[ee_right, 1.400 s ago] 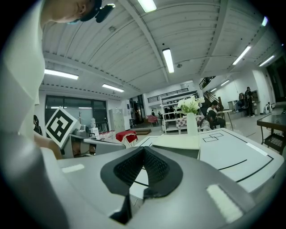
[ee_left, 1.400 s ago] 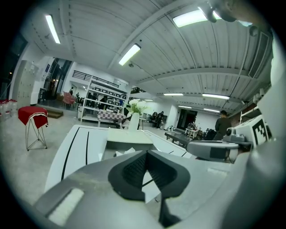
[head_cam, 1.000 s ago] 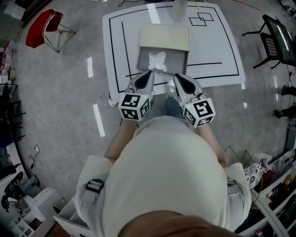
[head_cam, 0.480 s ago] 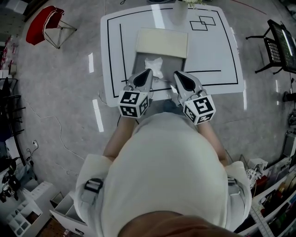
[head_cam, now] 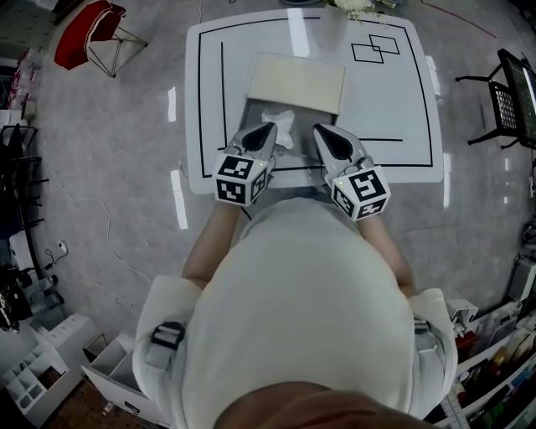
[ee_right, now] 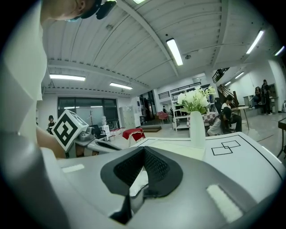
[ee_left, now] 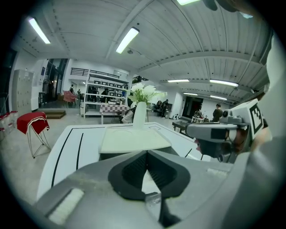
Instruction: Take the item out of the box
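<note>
White crumpled item (head_cam: pixel 281 123), no clear long axis, sits in box (head_cam: pixel 306 124) just ahead of clenched, empty left gripper (head_cam: pixel 268 127) and right gripper (head_cam: pixel 319 129), near edge hidden.

My head camera looks steeply down from high above my chest onto the worktop (head_cam: pixel 402 84). Cameras on my left tongs (head_cam: pixel 266 130) and right tongs (head_cam: pixel 322 131) sit low, close behind their jaws, facing nearly level across it. All three share the vase (head_cam: pixel 329 25) and box (head_cam: pixel 295 84).
</note>
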`<state>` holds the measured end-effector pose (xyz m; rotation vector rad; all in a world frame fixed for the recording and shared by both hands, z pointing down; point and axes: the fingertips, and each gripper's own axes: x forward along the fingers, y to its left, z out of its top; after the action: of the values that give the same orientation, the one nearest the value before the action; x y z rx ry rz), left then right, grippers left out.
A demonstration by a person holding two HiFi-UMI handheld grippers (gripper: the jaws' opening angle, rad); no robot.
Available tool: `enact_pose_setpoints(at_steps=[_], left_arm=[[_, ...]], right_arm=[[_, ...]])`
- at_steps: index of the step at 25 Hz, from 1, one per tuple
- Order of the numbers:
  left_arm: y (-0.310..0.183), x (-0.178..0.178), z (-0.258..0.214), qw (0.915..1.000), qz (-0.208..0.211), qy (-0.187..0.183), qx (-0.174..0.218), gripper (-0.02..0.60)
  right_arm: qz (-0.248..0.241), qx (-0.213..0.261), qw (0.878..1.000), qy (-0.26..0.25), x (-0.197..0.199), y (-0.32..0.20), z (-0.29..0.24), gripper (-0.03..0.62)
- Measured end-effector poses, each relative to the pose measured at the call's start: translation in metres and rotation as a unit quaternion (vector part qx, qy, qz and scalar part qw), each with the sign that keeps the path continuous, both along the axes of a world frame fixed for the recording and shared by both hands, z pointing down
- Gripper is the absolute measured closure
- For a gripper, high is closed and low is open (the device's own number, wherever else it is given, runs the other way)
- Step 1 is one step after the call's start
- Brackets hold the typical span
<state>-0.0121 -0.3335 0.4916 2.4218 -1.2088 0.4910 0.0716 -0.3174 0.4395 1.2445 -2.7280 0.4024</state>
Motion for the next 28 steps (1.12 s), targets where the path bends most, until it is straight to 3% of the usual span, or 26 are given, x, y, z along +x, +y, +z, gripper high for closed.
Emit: enact_pose_setpoints(at_steps=[9, 15, 19, 21, 23, 28], left_arm=[[-0.007, 0.006, 0.014, 0.9965, 0.059, -0.052, -0.029, 0.581], [-0.010, 0.014, 0.027, 0.9848, 0.124, -0.110, -0.054, 0.581], [-0.005, 0.019, 0.044, 0.9622, 0.195, -0.173, -0.079, 0.580], [0.001, 0.019, 0.056, 0.9458, 0.232, -0.207, -0.093, 0.494], [0.003, 0.019, 0.065, 0.9315, 0.256, -0.240, -0.096, 0.480], [0.005, 0.021, 0.081, 0.9043, 0.301, -0.281, -0.111, 0.446]], right_arm=[[-0.027, -0.002, 1.000, -0.001, -0.001, -0.011, 0.003, 0.597], [-0.037, -0.002, 0.999, -0.001, 0.002, -0.017, 0.004, 0.597], [-0.044, 0.000, 0.999, -0.002, 0.003, -0.021, 0.004, 0.597], [-0.047, 0.001, 0.999, -0.003, 0.002, -0.023, 0.004, 0.597], [-0.051, 0.002, 0.999, -0.004, 0.002, -0.025, 0.004, 0.597], [-0.058, 0.005, 0.998, -0.006, 0.000, -0.031, 0.003, 0.597]])
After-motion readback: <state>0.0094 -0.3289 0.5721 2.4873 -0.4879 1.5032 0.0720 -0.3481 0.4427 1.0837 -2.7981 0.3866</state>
